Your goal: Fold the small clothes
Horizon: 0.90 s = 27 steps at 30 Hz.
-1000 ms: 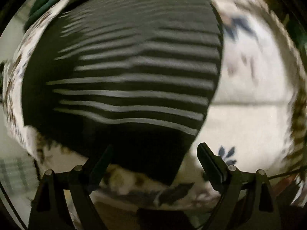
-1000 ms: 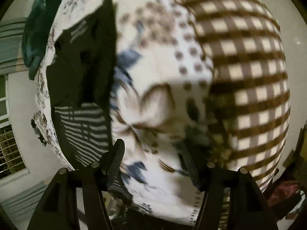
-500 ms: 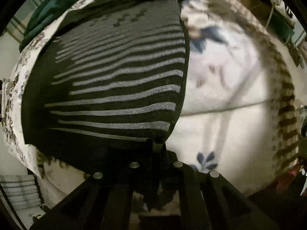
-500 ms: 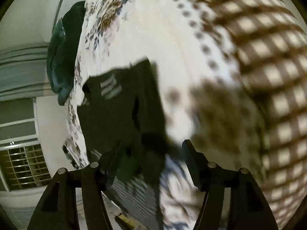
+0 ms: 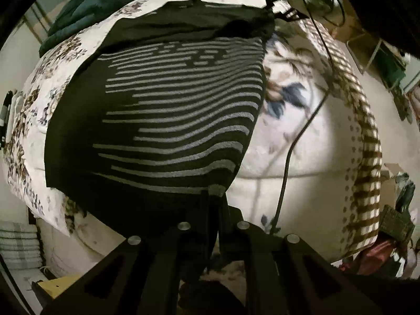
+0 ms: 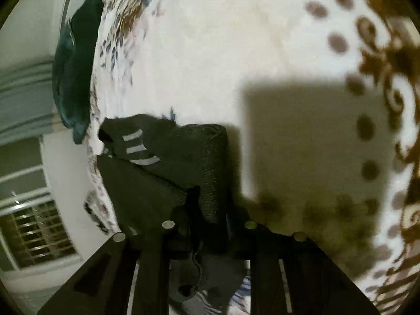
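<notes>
A black garment with grey stripes (image 5: 170,120) lies spread on a floral white bedsheet (image 5: 302,157). My left gripper (image 5: 215,210) is shut on the garment's near right corner. In the right wrist view the same garment (image 6: 183,162) is bunched and folded, with three short grey stripes showing. My right gripper (image 6: 210,218) is shut on a thick dark fold of it. The right gripper also shows at the garment's far right corner in the left wrist view (image 5: 283,2).
A dark green cloth (image 5: 99,8) lies at the bed's far left edge; it also shows in the right wrist view (image 6: 73,71). A black cable (image 5: 296,136) runs across the sheet. A brown checked border (image 5: 367,157) edges the bed on the right. A barred window (image 6: 34,225) is at left.
Both grippers were open a second ago. The left one shut on the garment's near corner, then the right one moved onto the far end and shut on a fold.
</notes>
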Available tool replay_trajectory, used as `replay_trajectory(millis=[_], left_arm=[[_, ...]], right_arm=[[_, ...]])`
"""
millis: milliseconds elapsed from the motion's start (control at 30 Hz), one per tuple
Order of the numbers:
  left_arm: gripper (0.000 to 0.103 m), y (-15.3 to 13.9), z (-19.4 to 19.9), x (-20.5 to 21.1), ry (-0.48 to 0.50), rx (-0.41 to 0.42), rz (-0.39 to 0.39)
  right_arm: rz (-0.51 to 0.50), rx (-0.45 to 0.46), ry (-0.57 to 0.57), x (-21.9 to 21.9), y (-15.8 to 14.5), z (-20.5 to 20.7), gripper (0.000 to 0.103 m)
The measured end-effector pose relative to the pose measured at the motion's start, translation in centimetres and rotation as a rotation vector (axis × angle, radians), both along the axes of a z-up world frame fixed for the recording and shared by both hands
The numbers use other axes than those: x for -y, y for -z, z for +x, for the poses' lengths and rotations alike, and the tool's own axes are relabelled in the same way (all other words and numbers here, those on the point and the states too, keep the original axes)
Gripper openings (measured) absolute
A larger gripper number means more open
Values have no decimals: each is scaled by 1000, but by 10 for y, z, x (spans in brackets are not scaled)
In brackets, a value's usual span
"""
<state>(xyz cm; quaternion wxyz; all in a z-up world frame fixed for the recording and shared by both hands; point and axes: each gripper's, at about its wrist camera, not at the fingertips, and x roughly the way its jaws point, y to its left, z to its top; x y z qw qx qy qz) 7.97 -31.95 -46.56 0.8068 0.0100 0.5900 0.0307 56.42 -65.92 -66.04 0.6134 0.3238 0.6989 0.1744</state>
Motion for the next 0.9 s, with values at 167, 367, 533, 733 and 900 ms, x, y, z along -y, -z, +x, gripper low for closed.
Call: replay_trajectory(millis=[167,367,533,733,900], left_arm=[[3,-26,4,-24,-45,34,-30],[3,-61,11,-81,-172,82,-127],[3,-75,16,-150,-279,119,-212],[3,-71,18,-254,-365,145,-313],[3,-55,18,-337,-451,149,-405]], right_arm=[[-62,32,-21,-11,-26,3,11],[-129,80,-48,-47,-93,8,10],[-215,121,-95,-115,-145,13,10],[-325,164,-137,-236,-180,22,10],[-395,171,-177,-359,-173,47,10]])
